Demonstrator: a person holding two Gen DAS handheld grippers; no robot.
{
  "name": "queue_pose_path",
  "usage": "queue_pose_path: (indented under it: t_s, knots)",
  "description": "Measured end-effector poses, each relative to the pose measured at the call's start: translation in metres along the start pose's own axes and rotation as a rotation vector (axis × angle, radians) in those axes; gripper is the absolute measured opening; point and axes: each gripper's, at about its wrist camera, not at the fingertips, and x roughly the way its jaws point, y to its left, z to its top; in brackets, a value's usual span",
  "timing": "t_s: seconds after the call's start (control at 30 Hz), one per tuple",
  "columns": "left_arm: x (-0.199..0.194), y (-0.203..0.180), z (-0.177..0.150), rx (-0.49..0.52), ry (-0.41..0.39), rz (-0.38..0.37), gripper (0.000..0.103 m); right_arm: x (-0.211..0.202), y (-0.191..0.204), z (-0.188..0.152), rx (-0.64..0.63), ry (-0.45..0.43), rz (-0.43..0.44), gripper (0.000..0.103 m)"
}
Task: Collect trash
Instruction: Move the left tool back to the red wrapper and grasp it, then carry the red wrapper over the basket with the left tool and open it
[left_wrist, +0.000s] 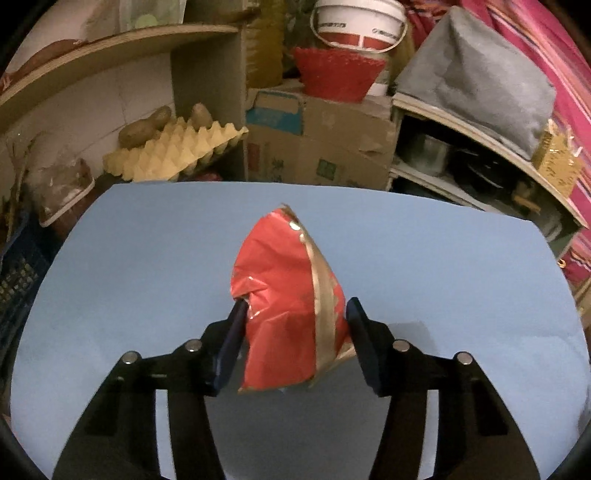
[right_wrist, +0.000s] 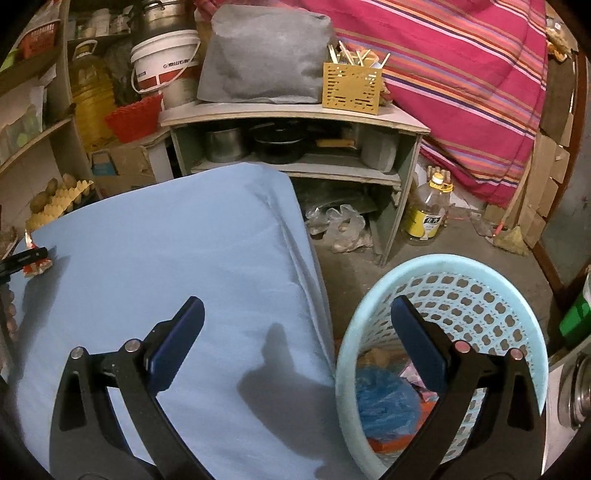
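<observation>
left gripper (left_wrist: 295, 314) pinches the red wrapper (left_wrist: 284, 295) (crumpled) between its pads; right gripper (right_wrist: 295, 317) spread.

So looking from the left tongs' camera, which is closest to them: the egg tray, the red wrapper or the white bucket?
1. Red wrapper: right between the left tongs, pressed by both pads.
2. Egg tray: past the table's far edge, on the left.
3. White bucket: farthest, up top behind the red basket.

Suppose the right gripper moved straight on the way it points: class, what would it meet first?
Probably the light blue cloth-covered table near its edge, with nothing between the open right gripper and the cloth; depth is unclear, so it might just pass beside the pale blue perforated plastic basket.
</observation>
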Motion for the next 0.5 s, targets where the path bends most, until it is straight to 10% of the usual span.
queue_pose_path:
  t_s: [0.5]
  knots:
    - [-0.129, -0.063, -0.059, 0.283, -0.116, -0.203, 0.051, -0.029, -0.033, -0.007, 0.023, -0.024, -0.001, 0.098]
